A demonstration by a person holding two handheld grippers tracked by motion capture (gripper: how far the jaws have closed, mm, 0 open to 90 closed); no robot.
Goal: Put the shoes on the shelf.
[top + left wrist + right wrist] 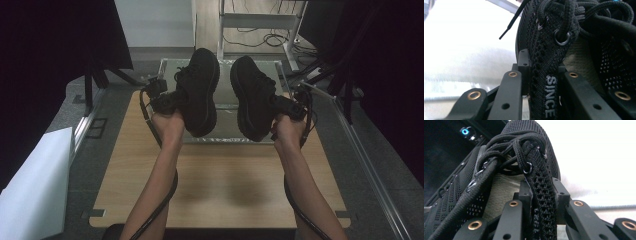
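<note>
Nearest the camera in the high view, two bare forearms come up from 6 o'clock over a light wooden table (220, 180), each trailing a black cable. The left hand (167, 122) holds the left gripper (172, 100), its jaws closed on the lace-side edge of the left shoe (200, 92). In the left gripper view that gripper (541, 75) pinches a knitted black strip printed "SINCE", with a metal eyelet (561, 37) and thick round laces above, toward 12 o'clock. The right hand (287, 127) holds the right gripper (282, 105), likewise closed on the right shoe (252, 97); in the right gripper view it (541, 195) clamps the mesh eyelet band.

Both shoes are black, chunky-soled lace-up sneakers of perforated knit with a pale lining, held aloft side by side, toes pointing away toward 12 o'clock, soles facing each other. Beyond them lies a clear tray (170, 65) at the table's far edge, then a metal frame (260, 20) with cables on the floor.
</note>
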